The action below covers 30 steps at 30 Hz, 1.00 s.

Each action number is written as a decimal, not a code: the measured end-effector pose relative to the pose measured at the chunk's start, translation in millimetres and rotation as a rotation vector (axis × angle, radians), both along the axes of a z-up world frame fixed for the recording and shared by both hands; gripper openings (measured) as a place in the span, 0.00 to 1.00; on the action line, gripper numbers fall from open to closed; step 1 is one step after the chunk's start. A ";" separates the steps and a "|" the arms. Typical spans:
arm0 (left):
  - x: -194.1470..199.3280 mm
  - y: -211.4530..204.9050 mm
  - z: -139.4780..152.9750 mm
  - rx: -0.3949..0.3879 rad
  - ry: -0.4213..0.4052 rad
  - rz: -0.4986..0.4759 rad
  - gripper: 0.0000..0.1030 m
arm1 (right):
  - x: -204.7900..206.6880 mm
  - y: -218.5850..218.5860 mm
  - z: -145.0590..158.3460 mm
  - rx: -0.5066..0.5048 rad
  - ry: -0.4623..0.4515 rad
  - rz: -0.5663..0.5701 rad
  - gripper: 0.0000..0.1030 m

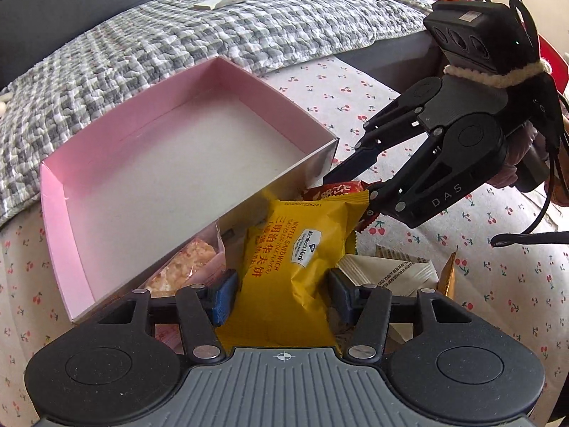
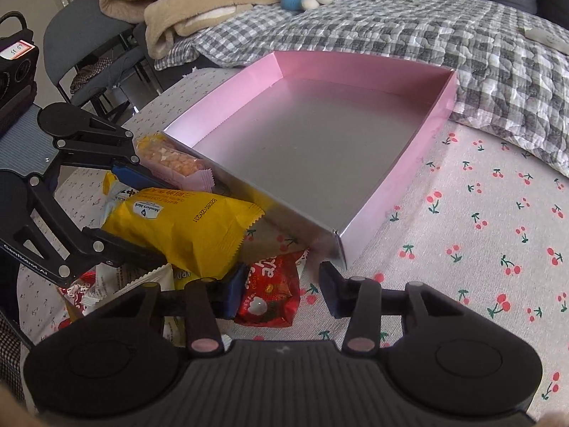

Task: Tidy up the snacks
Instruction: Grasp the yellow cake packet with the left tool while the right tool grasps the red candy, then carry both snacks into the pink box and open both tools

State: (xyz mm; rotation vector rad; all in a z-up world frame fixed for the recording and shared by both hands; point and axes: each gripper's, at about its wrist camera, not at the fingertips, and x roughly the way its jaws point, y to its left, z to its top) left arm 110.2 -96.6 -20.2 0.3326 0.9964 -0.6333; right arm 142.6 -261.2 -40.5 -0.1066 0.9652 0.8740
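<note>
Two hand-held tools worked a heap of snack packets beside an empty pink box (image 1: pixel 71 213) on a cherry-print surface (image 2: pixel 480 249). The left tool (image 1: pixel 281 295) straddled a yellow waffle-sandwich packet (image 1: pixel 295 249), its blue pads (image 1: pixel 222 295) set at the packet's two sides and narrowed to about its width; whether they pressed firmly enough to grip could not be told for certain, though the wrapper bulged between them. The right tool (image 2: pixel 281 291) stood partly open over a red snack packet (image 2: pixel 274 295), its left pad touching the wrapper's edge and its right pad clear of it over bare cloth, so nothing was gripped. The yellow packet lay against the box's near outer wall, with a pink-wrapped crisp bar (image 2: pixel 170 160) and pale sachets (image 1: pixel 391 270) close by. A grey checked blanket (image 1: pixel 142 53) lay behind the box.
</note>
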 end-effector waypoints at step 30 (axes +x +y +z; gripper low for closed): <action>-8.3 23.2 60.5 -0.074 -0.193 0.371 0.35 | 16.1 -15.1 47.9 0.103 -0.144 -0.164 0.26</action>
